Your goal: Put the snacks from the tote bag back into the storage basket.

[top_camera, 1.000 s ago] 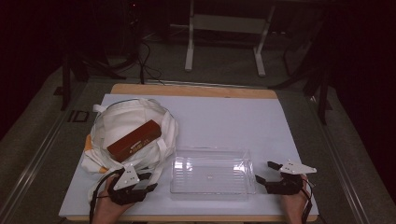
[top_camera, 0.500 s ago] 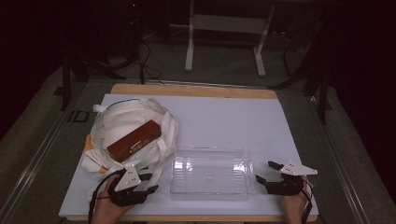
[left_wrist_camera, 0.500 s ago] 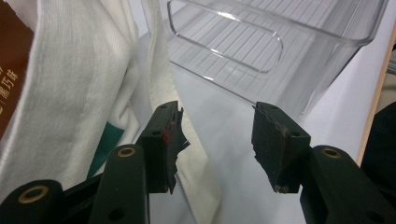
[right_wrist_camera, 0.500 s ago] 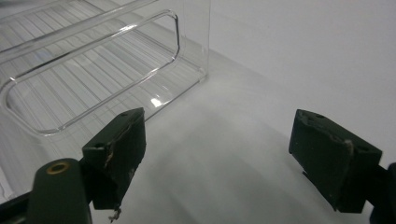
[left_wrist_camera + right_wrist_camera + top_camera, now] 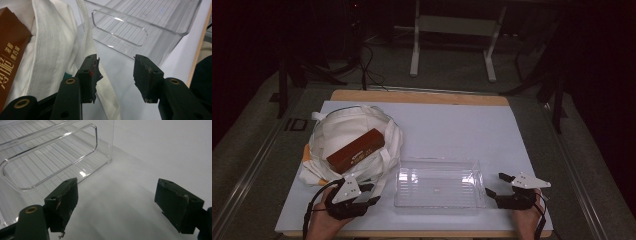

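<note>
A white cloth tote bag (image 5: pixel 344 132) lies on the left of the white table (image 5: pixel 452 130), with a brown box (image 5: pixel 356 150) resting in its open mouth. A clear plastic bin (image 5: pixel 438 182) stands near the table's front middle. My left gripper (image 5: pixel 368 194) rests open at the front left, between the bag's edge and the bin's left end. In the left gripper view the bag (image 5: pixel 50 47), the box (image 5: pixel 11 57) and the bin (image 5: pixel 140 22) lie ahead of the gripper (image 5: pixel 116 75). My right gripper (image 5: pixel 498 185) is open just right of the bin (image 5: pixel 50 152), nothing between its jaws (image 5: pixel 117 202).
Beyond the table's far wooden edge (image 5: pixel 422 97) the dark floor holds a white stand's legs (image 5: pixel 452 45) and cables (image 5: pixel 367 70). The far half of the table and its right side are bare white surface.
Both grippers have shifted only slightly near the front edge. The bag, box and bin have not moved.
</note>
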`<state>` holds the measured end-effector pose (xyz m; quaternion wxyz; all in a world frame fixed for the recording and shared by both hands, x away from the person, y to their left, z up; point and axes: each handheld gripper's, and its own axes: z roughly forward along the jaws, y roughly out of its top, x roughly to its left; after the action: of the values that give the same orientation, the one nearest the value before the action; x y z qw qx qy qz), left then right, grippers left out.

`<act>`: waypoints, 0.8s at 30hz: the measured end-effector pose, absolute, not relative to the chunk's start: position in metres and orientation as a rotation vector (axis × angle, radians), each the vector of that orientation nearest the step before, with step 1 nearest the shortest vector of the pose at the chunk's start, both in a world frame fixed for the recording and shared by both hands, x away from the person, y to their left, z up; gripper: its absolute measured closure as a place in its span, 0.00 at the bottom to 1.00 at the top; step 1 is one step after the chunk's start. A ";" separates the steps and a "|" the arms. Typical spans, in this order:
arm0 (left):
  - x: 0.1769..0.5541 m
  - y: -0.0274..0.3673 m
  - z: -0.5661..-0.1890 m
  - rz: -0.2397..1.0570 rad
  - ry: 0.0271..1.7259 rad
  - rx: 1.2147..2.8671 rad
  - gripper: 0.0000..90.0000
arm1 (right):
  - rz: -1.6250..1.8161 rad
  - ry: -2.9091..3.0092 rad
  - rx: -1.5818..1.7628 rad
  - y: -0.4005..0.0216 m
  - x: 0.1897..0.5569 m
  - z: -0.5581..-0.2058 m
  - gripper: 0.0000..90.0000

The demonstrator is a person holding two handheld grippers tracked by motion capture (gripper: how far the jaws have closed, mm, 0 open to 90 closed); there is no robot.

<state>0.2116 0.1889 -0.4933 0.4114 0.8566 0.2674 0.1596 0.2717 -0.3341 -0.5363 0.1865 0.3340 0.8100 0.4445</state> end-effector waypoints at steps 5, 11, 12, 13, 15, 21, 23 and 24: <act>0.212 0.189 -0.487 0.416 0.673 2.162 0.60 | 1.251 2.277 0.936 -0.334 0.272 -0.536 0.21; 0.211 0.190 -0.474 0.459 0.671 2.161 0.60 | 1.249 2.275 0.936 -0.334 0.271 -0.536 0.21; 0.211 0.190 -0.472 0.462 0.669 2.157 0.60 | 1.248 2.275 0.937 -0.334 0.271 -0.536 0.21; 0.212 0.191 -0.469 0.471 0.665 2.159 0.60 | 1.248 2.275 0.938 -0.334 0.271 -0.536 0.21; 0.212 0.192 -0.465 0.482 0.664 2.156 0.60 | 1.247 2.274 0.939 -0.334 0.271 -0.536 0.21; 0.216 0.198 -0.455 0.514 0.675 2.141 0.60 | 1.247 2.273 0.938 -0.334 0.271 -0.536 0.21; 0.218 0.201 -0.451 0.523 0.683 2.128 0.60 | 1.249 2.272 0.935 -0.334 0.271 -0.536 0.21; 0.218 0.201 -0.450 0.528 0.685 2.129 0.60 | 1.249 2.272 0.937 -0.335 0.271 -0.536 0.21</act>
<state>0.2184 0.2013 -0.4499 0.4097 0.8452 0.2718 0.2095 0.2712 -0.3345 -0.5361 0.1914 0.3337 0.8089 0.4446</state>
